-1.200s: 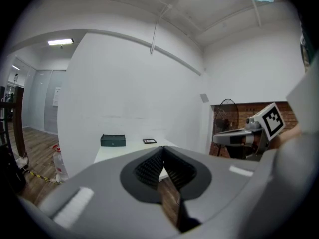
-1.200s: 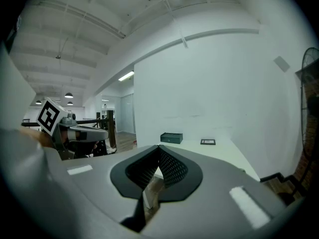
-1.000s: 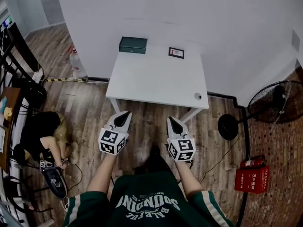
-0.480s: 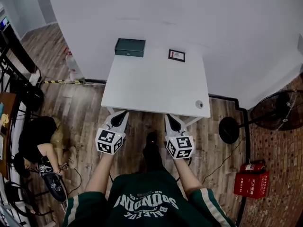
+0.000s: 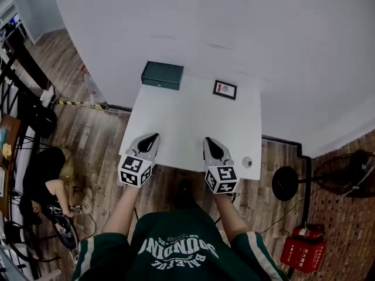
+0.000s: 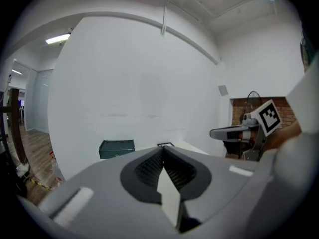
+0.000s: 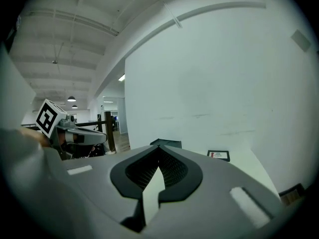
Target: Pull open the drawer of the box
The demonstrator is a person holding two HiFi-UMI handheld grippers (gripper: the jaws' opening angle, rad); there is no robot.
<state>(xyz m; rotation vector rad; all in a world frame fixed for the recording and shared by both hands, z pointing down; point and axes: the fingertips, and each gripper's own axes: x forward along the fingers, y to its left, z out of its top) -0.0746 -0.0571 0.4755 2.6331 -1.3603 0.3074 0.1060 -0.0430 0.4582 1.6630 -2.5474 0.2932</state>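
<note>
A dark green box (image 5: 162,75) sits at the far left corner of the white table (image 5: 193,122), against the wall; it also shows in the left gripper view as the box (image 6: 116,149) and in the right gripper view as the box (image 7: 166,144). Its drawer looks closed. My left gripper (image 5: 153,137) hovers over the table's near left edge, jaws shut and holding nothing. My right gripper (image 5: 206,141) is level with it over the near edge, also shut and holding nothing. Both are well short of the box.
A small black-framed card (image 5: 225,89) lies at the table's far right. A small round object (image 5: 246,163) sits near the front right corner. A person (image 5: 50,177) crouches on the wooden floor at left. A fan (image 5: 345,174) and a red extinguisher (image 5: 302,252) stand at right.
The view has moved forward toward the table. Both grippers now reach over its near edge, where before they hung over the floor. Jaws stayed shut.
</note>
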